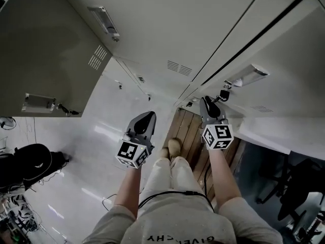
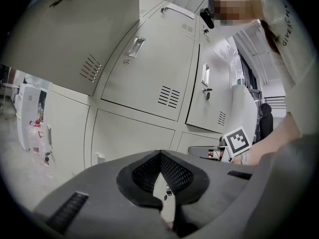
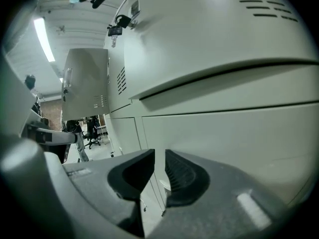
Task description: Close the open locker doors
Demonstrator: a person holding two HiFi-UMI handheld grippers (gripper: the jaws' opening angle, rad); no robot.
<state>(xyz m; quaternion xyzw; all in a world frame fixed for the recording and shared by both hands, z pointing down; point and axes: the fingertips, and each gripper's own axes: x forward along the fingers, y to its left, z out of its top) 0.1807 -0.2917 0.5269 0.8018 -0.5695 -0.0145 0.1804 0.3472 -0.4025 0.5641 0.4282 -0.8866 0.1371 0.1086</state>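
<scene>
- The left gripper (image 2: pixel 159 155), grey plastic with black ribbed pads, has its 2 jaws together at the tips, and nothing sits between them. It points at the lower row of closed pale grey metal lockers (image 2: pixel 134 143).
- The wide-open pale grey metal locker door (image 2: pixel 75 34) hangs up and to the left of this gripper, well apart from it. It is swung out from the bank, with slotted vents near its lower corner.
- The right gripper (image 3: pixel 159 153), of the same build, has its 2 jaws a narrow slit apart. Nothing is in the gap, and only locker fronts show through it.
- A second pale grey locker door (image 3: pixel 209 34), slightly ajar, bulges just above the right gripper. A dark gap runs along the edge nearest the jaws, and a bunch of keys (image 3: pixel 117 29) hangs from its lock.
- I cannot tell whether this gripper touches that door.
- In the head view both grippers are held out in front of the person. The right one is over a strip of brown wooden planks (image 1: pixel 185 128), the left one over glossy white floor (image 1: pixel 86 146).
- The locker interiors behind both open doors are out of sight.
- The ajar door is cut off at the head view's right edge.
- Dark chairs (image 1: pixel 297 187) at the lower right are hard to make out.
</scene>
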